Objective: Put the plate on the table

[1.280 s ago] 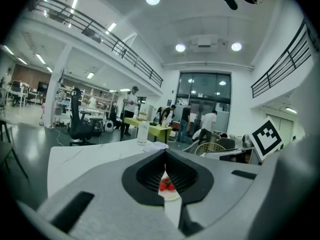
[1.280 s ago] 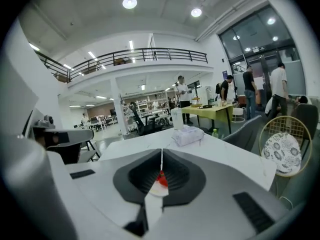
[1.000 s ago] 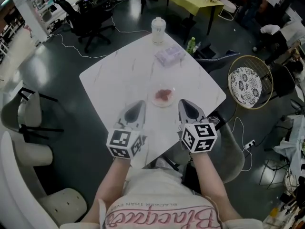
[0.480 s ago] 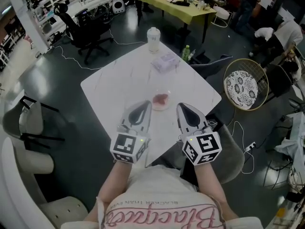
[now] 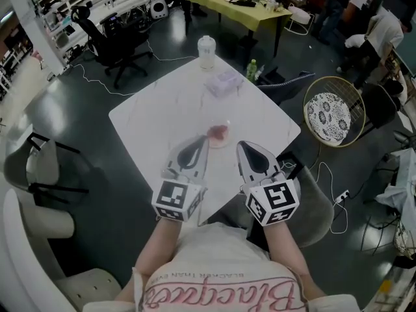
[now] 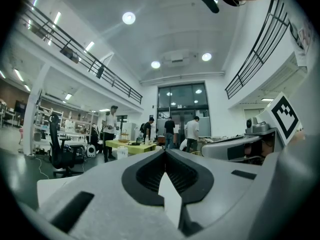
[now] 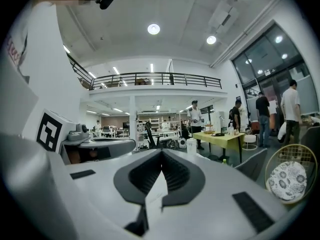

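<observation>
A small clear plate with something reddish on it rests on the white marble table, a little in from the near edge. My left gripper hovers just left of the plate and my right gripper just right of it. Both point away from me with their jaws together and nothing between them. Neither touches the plate. In the left gripper view the left gripper looks over the table at the room, and the right gripper does the same in its own view; the plate is hidden in both.
A lidded clear jar and a pale wrapped packet stand at the table's far corner. A green bottle is on the floor beyond. A round wicker chair is at the right, a black office chair at the far left.
Both grippers have edged forward and their tips have drawn closer to the plate. The head view has shifted slightly. The plate has stayed in place.
</observation>
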`<action>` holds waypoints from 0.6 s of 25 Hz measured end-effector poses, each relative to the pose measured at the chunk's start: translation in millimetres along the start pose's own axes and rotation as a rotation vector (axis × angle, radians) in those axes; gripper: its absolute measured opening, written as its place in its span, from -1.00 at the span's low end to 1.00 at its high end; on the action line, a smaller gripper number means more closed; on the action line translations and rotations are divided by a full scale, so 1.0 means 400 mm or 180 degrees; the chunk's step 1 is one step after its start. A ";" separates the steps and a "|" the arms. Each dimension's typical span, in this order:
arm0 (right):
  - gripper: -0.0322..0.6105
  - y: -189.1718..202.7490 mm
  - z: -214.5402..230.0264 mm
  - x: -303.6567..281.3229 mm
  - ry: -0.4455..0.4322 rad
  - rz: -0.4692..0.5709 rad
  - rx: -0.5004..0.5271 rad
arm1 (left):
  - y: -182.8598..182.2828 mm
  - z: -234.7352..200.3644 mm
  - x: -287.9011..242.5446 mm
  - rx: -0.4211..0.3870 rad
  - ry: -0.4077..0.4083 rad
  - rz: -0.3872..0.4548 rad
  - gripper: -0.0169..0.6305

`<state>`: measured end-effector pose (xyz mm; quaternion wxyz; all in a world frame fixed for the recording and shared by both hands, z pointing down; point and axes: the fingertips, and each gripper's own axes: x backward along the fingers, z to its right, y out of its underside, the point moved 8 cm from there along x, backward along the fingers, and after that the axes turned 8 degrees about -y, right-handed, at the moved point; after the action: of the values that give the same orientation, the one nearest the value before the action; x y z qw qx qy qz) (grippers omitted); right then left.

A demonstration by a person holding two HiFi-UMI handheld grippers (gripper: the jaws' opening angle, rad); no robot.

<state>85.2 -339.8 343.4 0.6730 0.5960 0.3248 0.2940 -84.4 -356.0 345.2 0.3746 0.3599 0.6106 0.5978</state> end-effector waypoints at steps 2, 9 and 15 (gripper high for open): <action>-0.89 0.001 -0.004 0.002 -0.0014 0.0010 -0.0010 | 0.003 0.001 0.002 0.0003 0.0004 -0.0010 -0.93; -0.89 -0.001 -0.012 0.004 -0.0032 0.0003 0.0074 | -0.005 0.007 0.007 -0.0016 0.0031 0.0018 -0.93; -0.89 -0.001 -0.020 -0.002 -0.0050 0.0037 0.0116 | -0.002 0.001 0.008 -0.0033 0.0069 0.0025 -0.93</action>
<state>78.2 -335.6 342.3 0.6629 0.6122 0.3213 0.2872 -85.5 -352.8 344.2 0.3674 0.3539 0.6101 0.6062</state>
